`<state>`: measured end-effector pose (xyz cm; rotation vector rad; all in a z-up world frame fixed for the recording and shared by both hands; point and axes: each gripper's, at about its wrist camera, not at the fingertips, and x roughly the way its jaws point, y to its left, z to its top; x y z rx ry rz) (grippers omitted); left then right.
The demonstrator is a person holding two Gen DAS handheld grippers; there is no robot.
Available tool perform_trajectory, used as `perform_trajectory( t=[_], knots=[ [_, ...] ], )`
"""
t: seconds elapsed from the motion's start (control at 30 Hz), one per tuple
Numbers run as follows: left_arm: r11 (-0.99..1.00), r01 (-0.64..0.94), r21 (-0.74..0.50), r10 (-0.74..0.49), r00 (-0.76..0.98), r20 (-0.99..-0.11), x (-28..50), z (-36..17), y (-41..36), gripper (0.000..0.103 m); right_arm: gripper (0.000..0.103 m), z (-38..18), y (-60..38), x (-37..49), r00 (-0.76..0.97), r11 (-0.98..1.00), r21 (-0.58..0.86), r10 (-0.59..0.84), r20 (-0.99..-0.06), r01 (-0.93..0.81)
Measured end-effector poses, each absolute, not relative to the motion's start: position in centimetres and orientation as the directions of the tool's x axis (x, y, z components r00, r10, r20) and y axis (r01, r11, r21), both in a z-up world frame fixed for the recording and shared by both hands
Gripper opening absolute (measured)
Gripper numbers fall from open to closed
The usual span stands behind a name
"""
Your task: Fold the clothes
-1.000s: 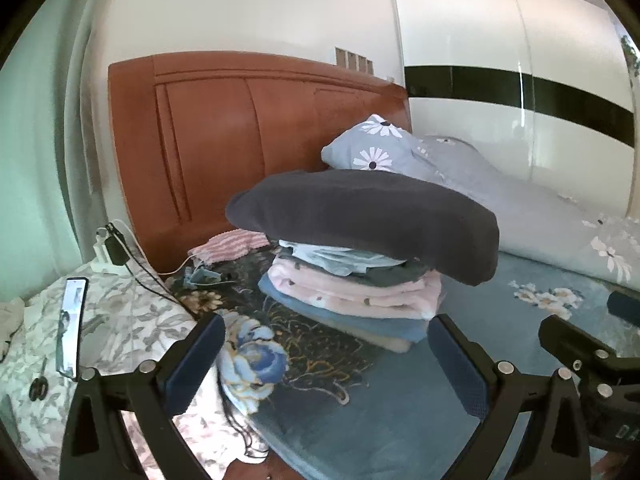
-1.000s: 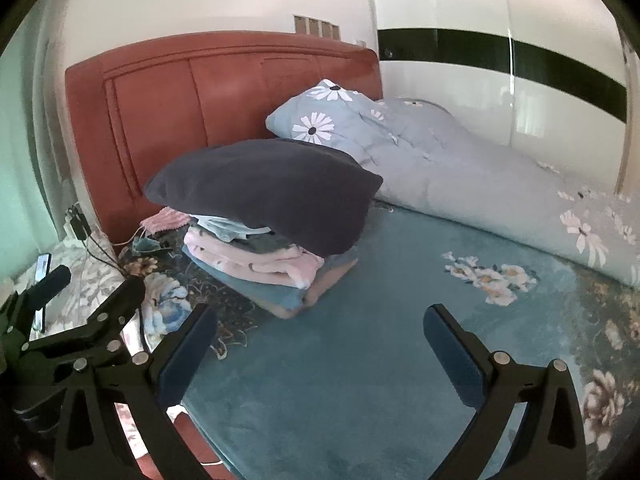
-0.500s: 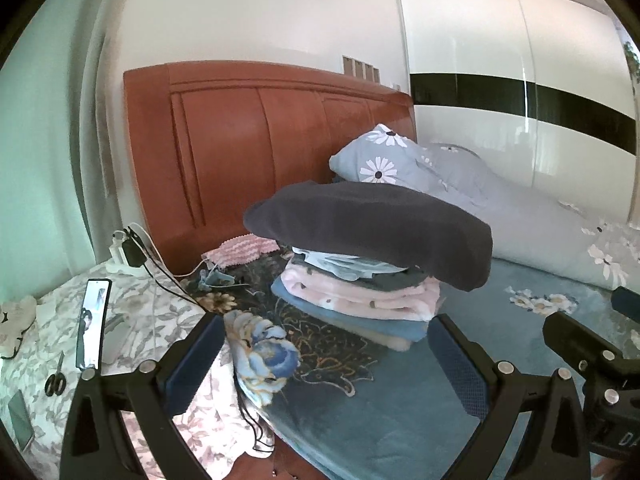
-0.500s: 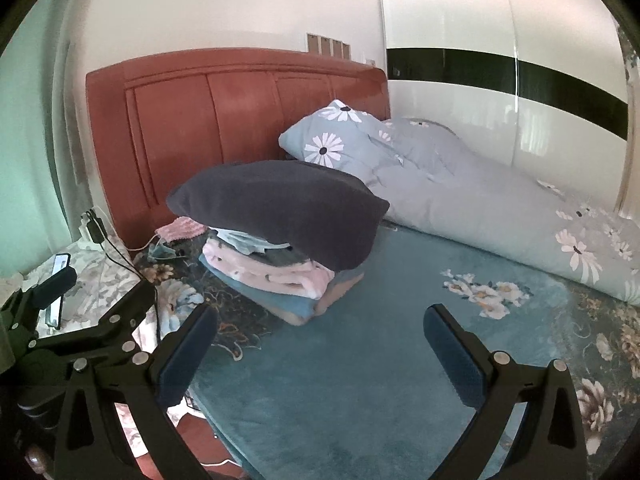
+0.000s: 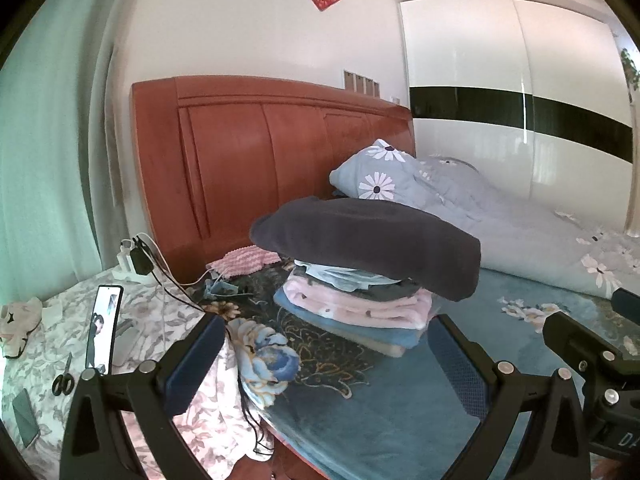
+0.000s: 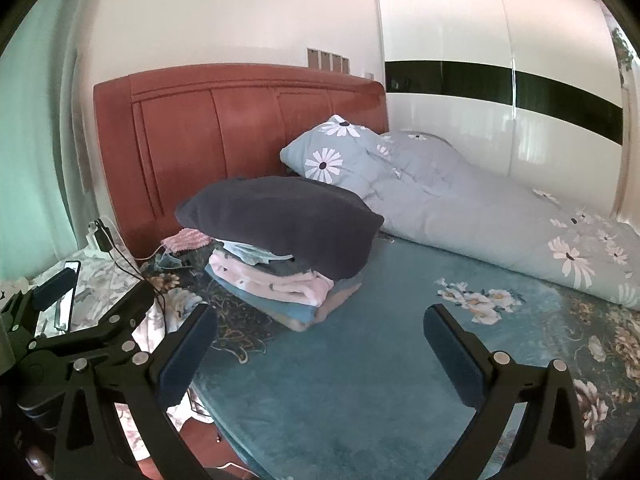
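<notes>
**Stack finished, both tools idle**

I had the left gripper point(image 5: 326, 354) and right gripper point(image 6: 320, 346) spread wide and empty, low in their frames, clear of the folded stack point(image 5: 360, 280) at centre. The dark garment point(image 6: 280, 220) overhung the stack's right edge, likely too bulky. Bare teal blanket point(image 6: 360, 380) at lower right offered working room.

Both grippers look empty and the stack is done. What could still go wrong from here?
The dark garment on top overhangs the narrower folded stack and could slide off or tip it if bumped. The stack also sits near the corner of the bed, beside trailing charger cables, so either open hand-held gripper, left or right, might snag one.
</notes>
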<state>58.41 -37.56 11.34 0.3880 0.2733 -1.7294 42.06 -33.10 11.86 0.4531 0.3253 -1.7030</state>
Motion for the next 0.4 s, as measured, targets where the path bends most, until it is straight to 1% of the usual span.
perform_trajectory(
  t=[0.4],
  knots=[
    [-0.199,0.98,0.031,-0.901,-0.171,-0.398,58.0,11.83,-36.7,0.103,0.103,12.22,-32.08,41.73,-0.144,-0.185,0.044,-0.876,-0.461,0.982]
  ],
)
